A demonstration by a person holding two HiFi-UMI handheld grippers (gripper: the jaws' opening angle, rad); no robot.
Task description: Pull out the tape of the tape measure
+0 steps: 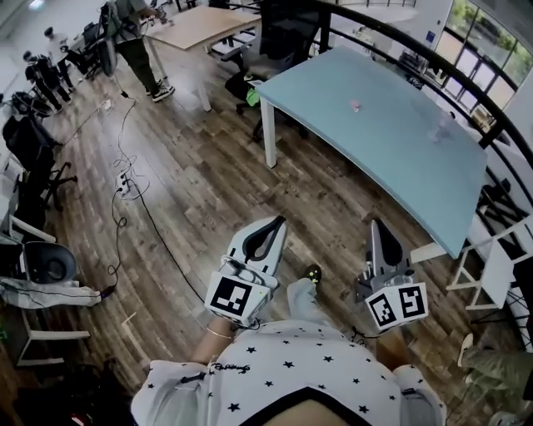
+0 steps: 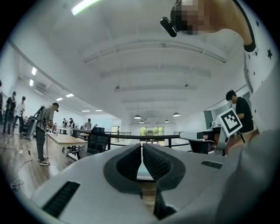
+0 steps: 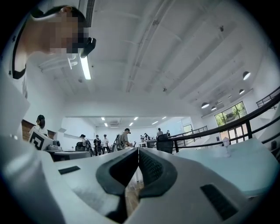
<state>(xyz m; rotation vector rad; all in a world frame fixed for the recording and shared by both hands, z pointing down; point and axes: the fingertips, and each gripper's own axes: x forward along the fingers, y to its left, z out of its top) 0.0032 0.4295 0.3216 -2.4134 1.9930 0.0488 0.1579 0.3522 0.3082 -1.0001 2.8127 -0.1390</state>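
Note:
In the head view I hold both grippers level at waist height over the wooden floor, well short of the light-blue table [image 1: 400,141]. My left gripper [image 1: 277,221] has its jaws pressed together with nothing between them, as the left gripper view [image 2: 141,146] confirms. My right gripper [image 1: 376,223] is likewise shut and empty [image 3: 138,151]. A small pink object [image 1: 355,106] lies on the far part of the table; it is too small to tell whether it is the tape measure. Neither gripper touches anything.
A clear small item [image 1: 441,126] stands near the table's right end. A black office chair [image 1: 275,50] sits behind the table, and a dark railing [image 1: 433,62] runs past it. Cables [image 1: 125,179] trail over the floor at left. People stand round a wooden table [image 1: 196,25] at the back.

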